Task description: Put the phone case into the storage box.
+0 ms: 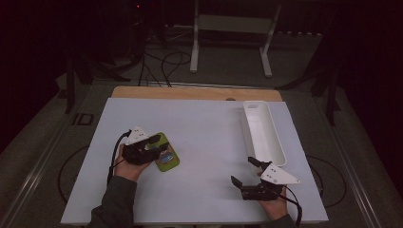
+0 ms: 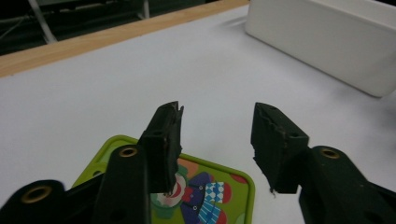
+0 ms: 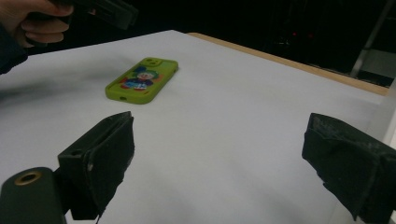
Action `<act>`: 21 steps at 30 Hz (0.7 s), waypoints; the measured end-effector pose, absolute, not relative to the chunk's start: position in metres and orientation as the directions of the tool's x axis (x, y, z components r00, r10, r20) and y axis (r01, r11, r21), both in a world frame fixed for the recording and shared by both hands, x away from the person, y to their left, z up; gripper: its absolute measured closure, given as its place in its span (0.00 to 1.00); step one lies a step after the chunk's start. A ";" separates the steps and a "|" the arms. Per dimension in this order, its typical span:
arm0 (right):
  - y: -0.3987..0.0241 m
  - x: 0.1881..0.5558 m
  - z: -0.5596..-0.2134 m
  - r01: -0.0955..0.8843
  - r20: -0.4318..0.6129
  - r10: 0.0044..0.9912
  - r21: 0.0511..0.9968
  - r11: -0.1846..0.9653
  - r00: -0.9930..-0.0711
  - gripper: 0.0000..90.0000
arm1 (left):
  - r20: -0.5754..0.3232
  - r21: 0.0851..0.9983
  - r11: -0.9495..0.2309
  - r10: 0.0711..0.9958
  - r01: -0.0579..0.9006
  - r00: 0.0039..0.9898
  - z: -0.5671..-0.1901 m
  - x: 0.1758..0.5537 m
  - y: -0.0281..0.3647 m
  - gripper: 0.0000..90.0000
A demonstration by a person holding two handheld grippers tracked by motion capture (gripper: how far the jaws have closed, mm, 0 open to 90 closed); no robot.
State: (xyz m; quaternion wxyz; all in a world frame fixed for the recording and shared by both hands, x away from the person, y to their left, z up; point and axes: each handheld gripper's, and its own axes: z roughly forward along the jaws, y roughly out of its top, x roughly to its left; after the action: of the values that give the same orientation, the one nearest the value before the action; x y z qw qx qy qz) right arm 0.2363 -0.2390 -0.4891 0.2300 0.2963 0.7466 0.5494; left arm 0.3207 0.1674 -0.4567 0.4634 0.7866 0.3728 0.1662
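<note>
Phone case (image 3: pixel 141 79) lies flat on the desk (image 1: pixel 204 137) right under the left tool (image 2: pixel 217 135), whose jaws stand partly apart above it with no grip yet, while the right tool (image 3: pixel 219 158), wide apart, waits near the tray (image 1: pixel 263 130).

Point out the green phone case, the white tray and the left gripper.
green phone case (image 3: pixel 141 80): right gripper view, on its printed back.
white tray (image 1: pixel 274 142): high view, on its right long wall.
left gripper (image 2: pixel 217 140): left gripper view, midway between its fingertips, above the case.
</note>
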 end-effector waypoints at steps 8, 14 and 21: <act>-0.240 0.236 -0.489 0.190 -0.015 0.700 0.958 0.215 -0.714 0.10 | -0.078 0.812 -0.354 0.722 0.464 0.688 -0.461 0.332 0.156 0.80; -0.238 0.235 -0.489 0.188 -0.021 0.695 0.957 0.223 -0.719 0.10 | -0.056 0.779 -0.410 0.709 0.475 0.703 -0.462 0.338 0.144 0.93; -0.238 0.235 -0.489 0.189 -0.019 0.696 0.957 0.220 -0.718 0.10 | -0.017 0.752 -0.463 0.698 0.469 0.716 -0.460 0.346 0.129 1.00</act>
State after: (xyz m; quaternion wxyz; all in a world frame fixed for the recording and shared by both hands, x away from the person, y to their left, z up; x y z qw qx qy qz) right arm 0.2346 -0.2381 -0.4891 0.2308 0.2963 0.7463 0.5495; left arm 0.3463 0.1293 -0.4598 0.3852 0.8424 0.3463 0.1485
